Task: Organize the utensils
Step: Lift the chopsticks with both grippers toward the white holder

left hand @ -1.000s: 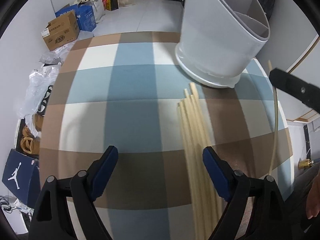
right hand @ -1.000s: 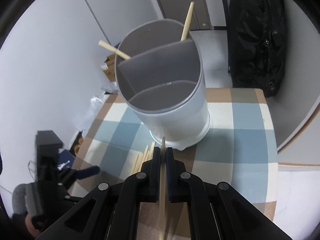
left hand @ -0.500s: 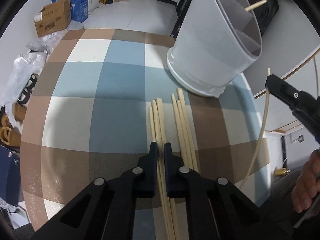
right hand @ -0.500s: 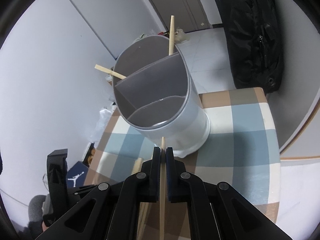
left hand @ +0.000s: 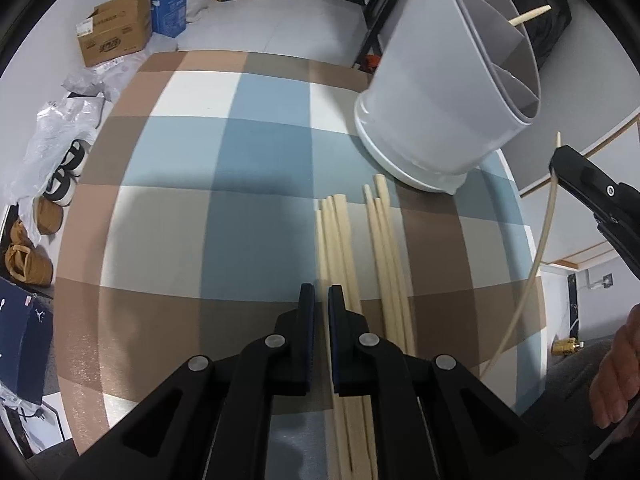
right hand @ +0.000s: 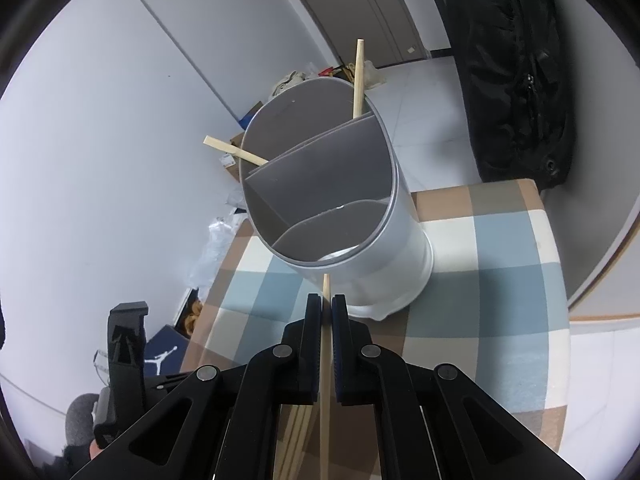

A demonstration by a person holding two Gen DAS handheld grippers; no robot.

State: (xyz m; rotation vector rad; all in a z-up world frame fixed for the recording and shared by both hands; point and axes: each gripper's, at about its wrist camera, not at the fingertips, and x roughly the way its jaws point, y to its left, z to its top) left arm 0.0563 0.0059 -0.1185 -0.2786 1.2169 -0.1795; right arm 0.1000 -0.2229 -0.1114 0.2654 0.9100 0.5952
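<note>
Several pale wooden chopsticks (left hand: 384,248) lie side by side on the checked tablecloth (left hand: 200,220), pointing at the grey divided holder (left hand: 432,92). My left gripper (left hand: 321,296) points down over them. Its jaws are opening slightly, and the pads still pinch the leftmost chopstick (left hand: 325,240). My right gripper (right hand: 326,300) is shut on one chopstick (right hand: 325,284), held off the table with its tip just below the holder's (right hand: 360,248) near rim. Two chopsticks (right hand: 359,76) lean in the holder's back compartment. The left wrist view shows the right gripper (left hand: 560,160) beside the holder.
The holder stands near the table's far right corner, close to the edge. On the floor to the left are cardboard boxes (left hand: 116,36), bags and shoes (left hand: 64,168). A black backpack (right hand: 516,80) hangs behind the table. A hand (left hand: 616,380) shows at the right.
My left gripper went from wide open to shut on the leftmost chopstick and shifted left over the bundle. The right gripper tilted up, so the holder's rim sits higher in its view.
</note>
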